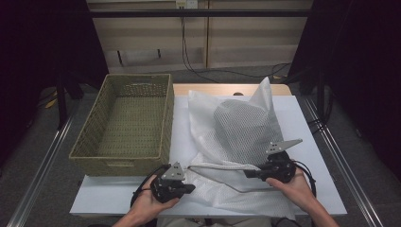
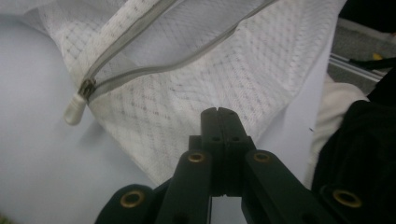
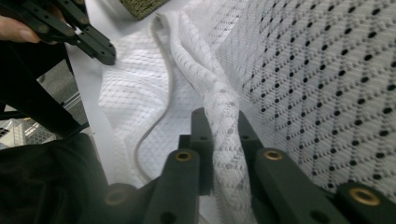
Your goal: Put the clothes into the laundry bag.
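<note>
Where the white table serves as the reference, the items run from left to right as follows.

Wicker basket: olive-green, rectangular, standing on the table's left part with its left side overhanging the table edge.

Left gripper: held in the person's left hand near the table's front edge, just right of the basket's front corner. Its jaws are pressed together with nothing between them, tips over the near-left corner of the mesh bag.

Mesh laundry bag: white, lying across the table's middle, just right of the basket, bulging at the far end with one corner standing up. Its zipper is parted along the near edge, and the zipper pull rests on the table at the bag's left corner, ahead and to the left of the left gripper's tips.

Right gripper: held in the right hand over the table's front right part, jaws pointing left. They are clamped narrowly on a bunched fold of the bag's mesh at the upper edge of the opening, lifting it off the table.
</note>
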